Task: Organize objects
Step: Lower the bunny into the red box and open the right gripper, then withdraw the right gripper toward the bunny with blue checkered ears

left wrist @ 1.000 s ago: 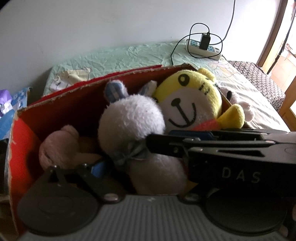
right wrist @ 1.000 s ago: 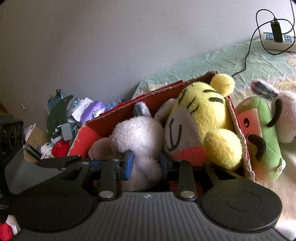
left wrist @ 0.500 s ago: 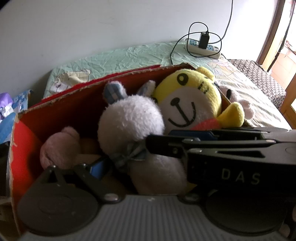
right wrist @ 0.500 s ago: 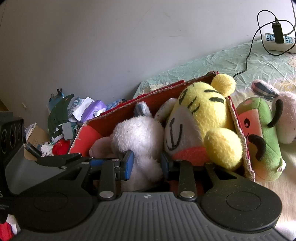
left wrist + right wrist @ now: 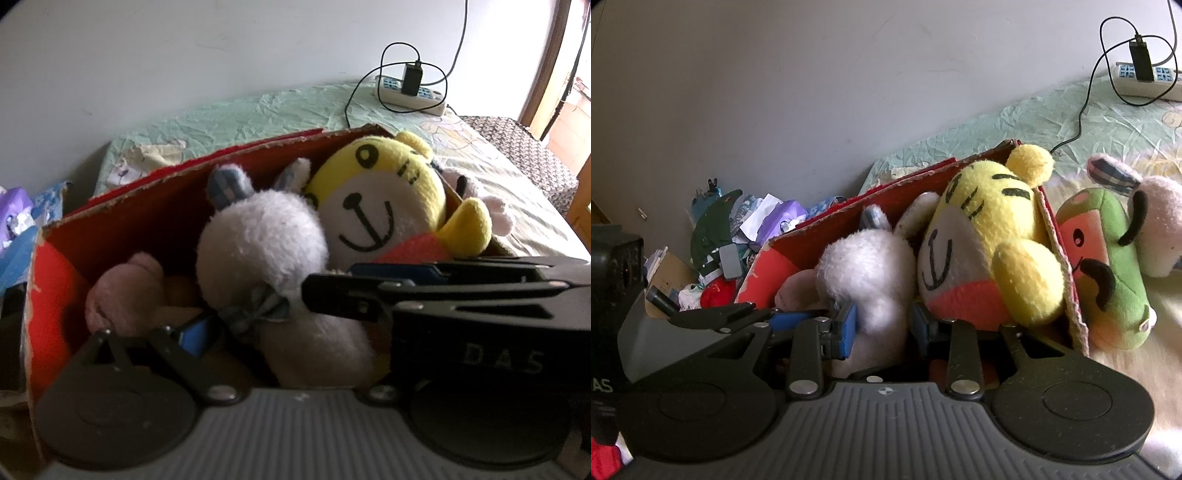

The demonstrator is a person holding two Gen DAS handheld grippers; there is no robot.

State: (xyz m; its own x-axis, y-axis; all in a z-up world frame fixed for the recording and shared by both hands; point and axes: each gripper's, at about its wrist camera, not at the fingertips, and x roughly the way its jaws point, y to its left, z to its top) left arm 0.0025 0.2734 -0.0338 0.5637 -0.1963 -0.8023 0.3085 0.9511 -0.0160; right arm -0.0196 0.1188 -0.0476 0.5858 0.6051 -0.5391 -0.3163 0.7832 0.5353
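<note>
Three plushes packed in red box (image 5: 768, 266), white bunny (image 5: 871, 273) mid-box between right gripper (image 5: 882, 325) open pads, left gripper (image 5: 280, 332) state unclear, two plushes outside right wall.

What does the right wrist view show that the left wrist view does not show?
Only the right wrist view shows the green plush toy lying outside the box on the bed, and the pile of clutter by the wall. Only the left wrist view shows the dark patterned cushion near the doorway. Both show the red cardboard box, the white bunny, the yellow tiger, the small pink plush and the power strip.
</note>
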